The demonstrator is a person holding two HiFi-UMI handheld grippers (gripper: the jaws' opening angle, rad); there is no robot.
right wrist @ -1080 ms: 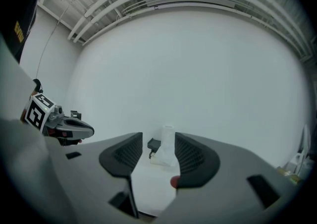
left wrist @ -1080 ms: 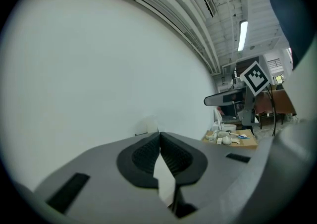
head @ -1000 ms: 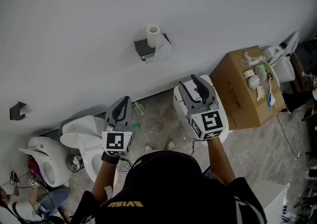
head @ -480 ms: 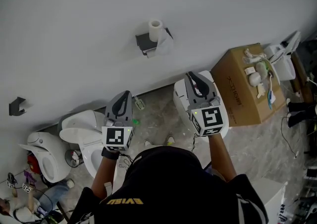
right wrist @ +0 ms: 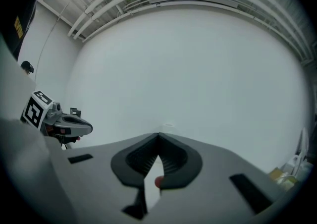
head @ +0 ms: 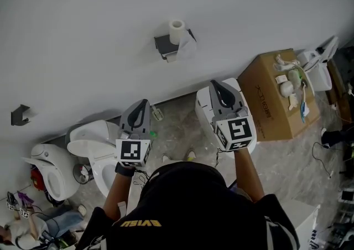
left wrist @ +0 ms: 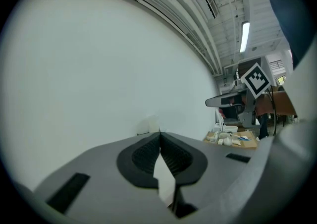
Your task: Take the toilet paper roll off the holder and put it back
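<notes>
Head view looks steeply down — gripper views face the toilet paper roll (head: 176,31).

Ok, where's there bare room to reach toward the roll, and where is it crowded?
The wall is bare left and right of the roll, a clear way in. The floor below is crowded: toilets to the left, the box with clutter on top to the right.
</notes>
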